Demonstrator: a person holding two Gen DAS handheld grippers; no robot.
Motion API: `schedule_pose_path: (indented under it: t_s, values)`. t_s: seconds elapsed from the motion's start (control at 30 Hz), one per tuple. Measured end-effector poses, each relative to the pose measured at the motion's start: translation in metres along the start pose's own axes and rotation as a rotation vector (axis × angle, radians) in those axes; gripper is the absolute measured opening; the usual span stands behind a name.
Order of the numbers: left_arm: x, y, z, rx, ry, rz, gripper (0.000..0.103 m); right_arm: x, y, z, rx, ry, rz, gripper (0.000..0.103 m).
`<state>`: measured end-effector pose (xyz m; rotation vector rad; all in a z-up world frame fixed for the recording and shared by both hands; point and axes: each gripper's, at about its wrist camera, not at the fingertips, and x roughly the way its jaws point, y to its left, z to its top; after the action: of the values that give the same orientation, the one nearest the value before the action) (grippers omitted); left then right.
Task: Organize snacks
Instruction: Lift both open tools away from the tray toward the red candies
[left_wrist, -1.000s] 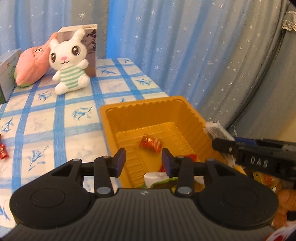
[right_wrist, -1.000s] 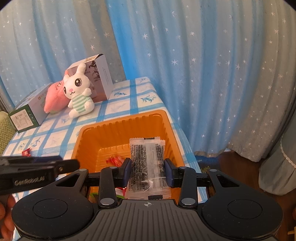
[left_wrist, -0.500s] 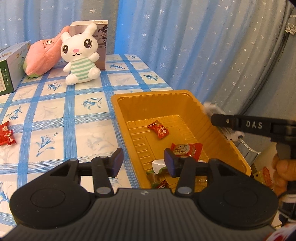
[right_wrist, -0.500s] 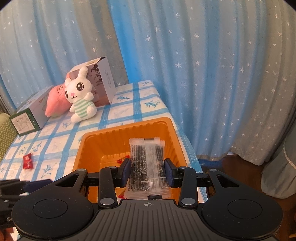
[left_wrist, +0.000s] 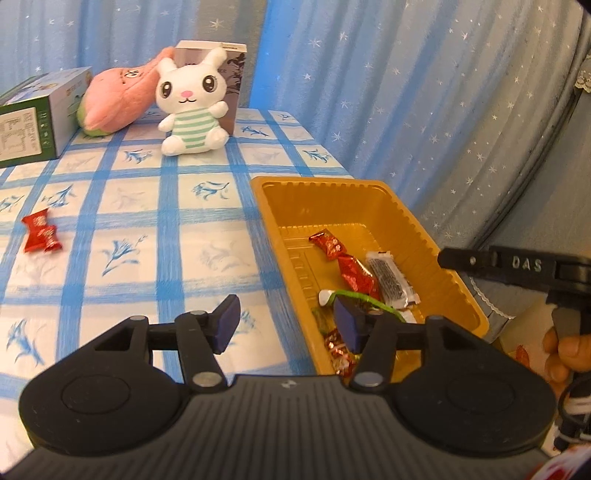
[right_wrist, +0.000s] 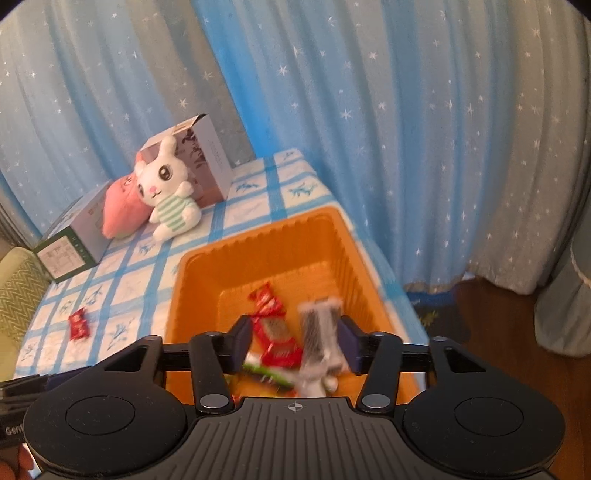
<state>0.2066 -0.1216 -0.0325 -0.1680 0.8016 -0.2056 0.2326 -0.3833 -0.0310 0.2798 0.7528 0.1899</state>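
An orange tray (left_wrist: 373, 192) (right_wrist: 280, 236) sits at the table's right edge and holds several wrapped snacks. A clear packet of dark seeds (left_wrist: 391, 278) lies in it; in the right wrist view the packet (right_wrist: 319, 332) is blurred and lies loose between my right fingers. My right gripper (right_wrist: 295, 345) is open above the tray. My left gripper (left_wrist: 286, 323) is open and empty over the tray's left rim. Two red candies (left_wrist: 40, 236) (right_wrist: 78, 324) lie on the cloth far to the left.
A white plush rabbit (left_wrist: 190, 107), a pink plush (left_wrist: 118, 96), a grey carton (left_wrist: 229, 70) and a green-and-white box (left_wrist: 33, 118) stand at the back of the table. Blue star curtains hang behind. The table edge runs just right of the tray.
My right gripper has opened and the seed packet has dropped from it into the tray. My left gripper has opened wider and drawn back to the left.
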Motion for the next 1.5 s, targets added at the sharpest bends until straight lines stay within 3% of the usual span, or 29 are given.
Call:
schedule_pose_path:
  t_s: [0.27,0.53,1.0,1.5]
  values:
    - [-0.045,0.015,-0.017,-0.001,-0.04,0.015,0.065,-0.037,0.038,-0.033,0.002,0.034,0.014,0.057]
    - [-0.097,0.042,-0.037,-0.019,-0.069,0.049,0.076,-0.064,0.088,-0.067,-0.072,0.043,-0.012,0.065]
    - [-0.154,0.083,-0.064,-0.052,-0.091,0.106,0.078,-0.077,0.151,-0.107,-0.155,0.077,0.051,0.066]
    - [-0.17,0.112,-0.067,-0.092,-0.116,0.145,0.079,-0.069,0.183,-0.111,-0.209,0.088,0.08,0.066]
